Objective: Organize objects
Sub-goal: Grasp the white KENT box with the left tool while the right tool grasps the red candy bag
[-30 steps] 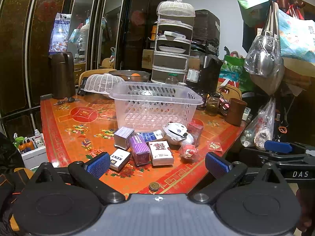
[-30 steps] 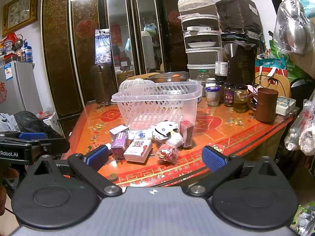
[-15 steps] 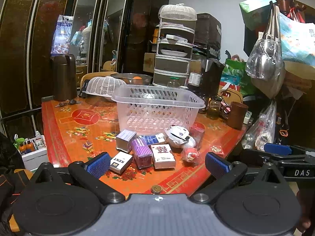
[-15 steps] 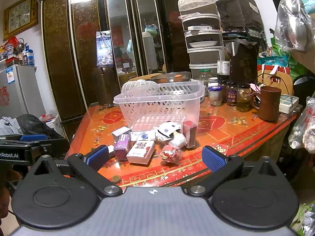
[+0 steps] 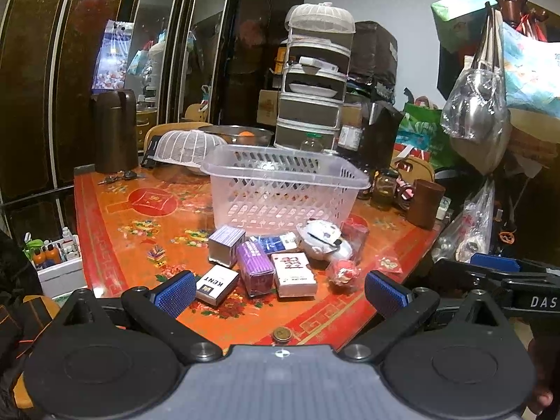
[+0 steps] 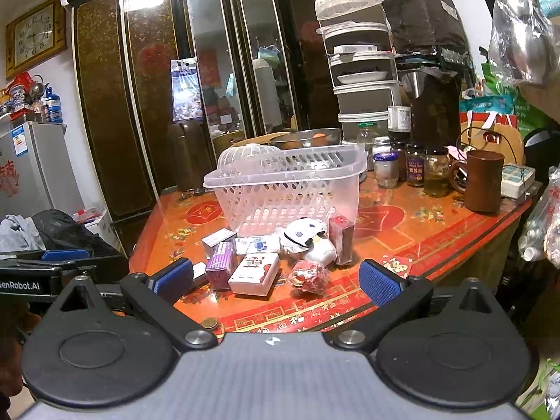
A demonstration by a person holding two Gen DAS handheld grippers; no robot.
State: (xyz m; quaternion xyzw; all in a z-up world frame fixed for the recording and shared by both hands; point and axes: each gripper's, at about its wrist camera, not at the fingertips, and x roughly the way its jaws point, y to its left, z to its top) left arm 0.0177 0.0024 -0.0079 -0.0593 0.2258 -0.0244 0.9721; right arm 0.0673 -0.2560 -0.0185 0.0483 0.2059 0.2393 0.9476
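A clear plastic basket (image 5: 283, 185) (image 6: 287, 189) stands on the red patterned table (image 5: 115, 231). In front of it lie small things: a KENT box (image 5: 217, 284), a purple box (image 5: 254, 268) (image 6: 219, 265), a white and red box (image 5: 293, 273) (image 6: 254, 273), a grey box (image 5: 226, 245), a white plush toy (image 5: 323, 238) (image 6: 308, 239), a red wrapped ball (image 5: 343, 272) (image 6: 309, 276) and a dark red box (image 6: 342, 234). My left gripper (image 5: 280, 294) and right gripper (image 6: 276, 280) are both open and empty, held short of the table's near edge.
A coin (image 5: 281, 334) lies at the table's near edge. Jars (image 6: 416, 168) and a brown mug (image 6: 483, 182) stand at the right. A tiered food rack (image 5: 315, 84), a mesh cover (image 5: 189, 147) and a dark jug (image 5: 113, 129) stand behind the basket. Plastic bags (image 5: 476, 105) hang at the right.
Both grippers have tilted and drifted slightly, so the table and its things sit a little higher in view. Nothing on the table has moved. Both grippers stay open.
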